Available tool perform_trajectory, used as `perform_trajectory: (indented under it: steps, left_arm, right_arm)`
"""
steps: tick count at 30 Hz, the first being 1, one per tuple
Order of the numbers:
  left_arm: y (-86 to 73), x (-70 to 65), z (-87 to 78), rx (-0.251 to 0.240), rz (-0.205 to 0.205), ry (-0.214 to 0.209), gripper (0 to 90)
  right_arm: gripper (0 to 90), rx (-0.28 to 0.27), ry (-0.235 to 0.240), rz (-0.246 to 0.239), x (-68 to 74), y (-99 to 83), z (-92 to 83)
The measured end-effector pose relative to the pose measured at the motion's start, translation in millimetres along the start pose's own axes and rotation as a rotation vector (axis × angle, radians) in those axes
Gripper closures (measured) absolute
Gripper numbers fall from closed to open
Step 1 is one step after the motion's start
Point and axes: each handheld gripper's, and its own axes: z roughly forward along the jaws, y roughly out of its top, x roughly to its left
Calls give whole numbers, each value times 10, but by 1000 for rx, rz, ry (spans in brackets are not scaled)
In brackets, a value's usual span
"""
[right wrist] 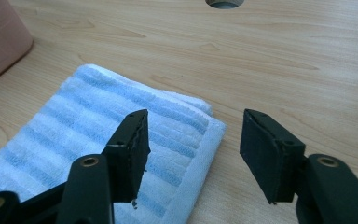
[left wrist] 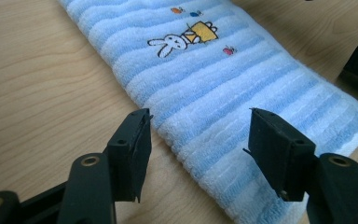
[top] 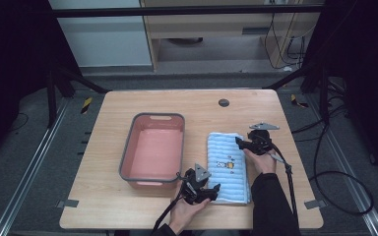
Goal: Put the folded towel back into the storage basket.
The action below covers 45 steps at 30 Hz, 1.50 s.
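Observation:
A folded blue-and-white striped towel [top: 228,167] with a small rabbit picture [left wrist: 182,41] lies flat on the wooden table, right of a pink basin [top: 155,150]. My left gripper [top: 211,190] hovers open at the towel's near left corner; in the left gripper view the jaws straddle the towel's [left wrist: 223,107] end. My right gripper [top: 240,142] stands open at the towel's far right corner; in the right gripper view its jaws straddle that corner [right wrist: 205,126], one over the cloth, one over bare wood.
The pink basin with a grey rim [top: 126,152] is empty. A round cable hole [top: 223,103] sits in the table near the far edge. Bare wood [top: 285,196] lies right of the towel. Cables trail off the table's right side.

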Motion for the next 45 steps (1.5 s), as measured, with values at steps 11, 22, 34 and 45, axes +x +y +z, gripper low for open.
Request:
perform_trajectory:
  steps: [11, 22, 34, 45]
  left_arm:
    - [-82, -19, 101, 23, -16, -14, 434]
    - [-105, -78, 107, 17, -7, 9, 551]
    - [-73, -79, 114, 32, -60, -10, 749]
    - [-91, -60, 102, 2, -78, -22, 813]
  right_arm:
    - [483, 52, 19, 7, 4, -72, 108]
    - [593, 106, 38, 15, 23, -140, 197]
    - [776, 100, 93, 54, 31, -169, 191]
    - [814, 54, 114, 79, 12, -134, 111]
